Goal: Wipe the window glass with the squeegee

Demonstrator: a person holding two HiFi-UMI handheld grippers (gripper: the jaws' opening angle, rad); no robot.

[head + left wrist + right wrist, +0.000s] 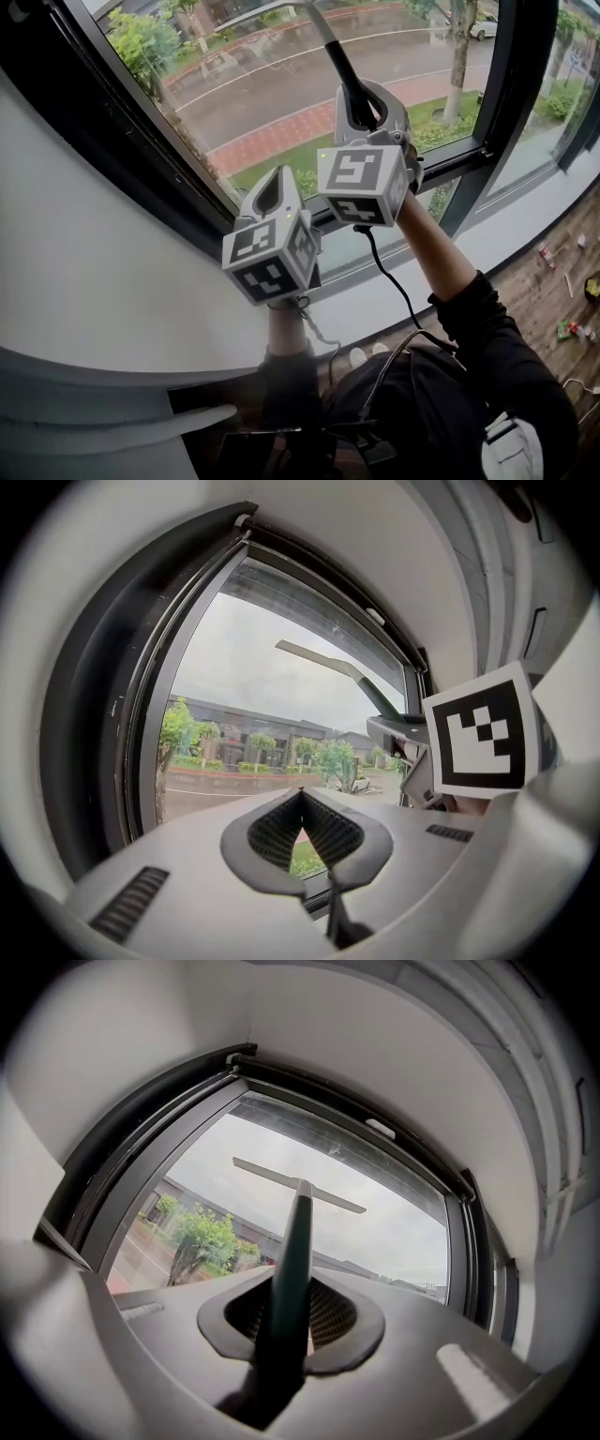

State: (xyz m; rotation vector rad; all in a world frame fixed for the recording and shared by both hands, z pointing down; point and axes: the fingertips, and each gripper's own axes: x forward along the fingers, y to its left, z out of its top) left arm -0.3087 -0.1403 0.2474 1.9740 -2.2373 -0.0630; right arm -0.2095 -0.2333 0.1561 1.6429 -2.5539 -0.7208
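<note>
1. The person's black sleeve (506,366) fills the lower right of the head view, with the arm raised toward the window.
2. At the far left is a white wall (66,262), bordered by the dark window frame (141,141).
3. Left of centre, the left hand-held gripper (277,183) is held up with its jaws together and nothing between them.
4. Just right of it, the right hand-held gripper (367,98) is clamped on the squeegee (337,58) handle.
5. In the right gripper view, the squeegee's pale blade lies across the upper part of the window glass (281,84).
</note>
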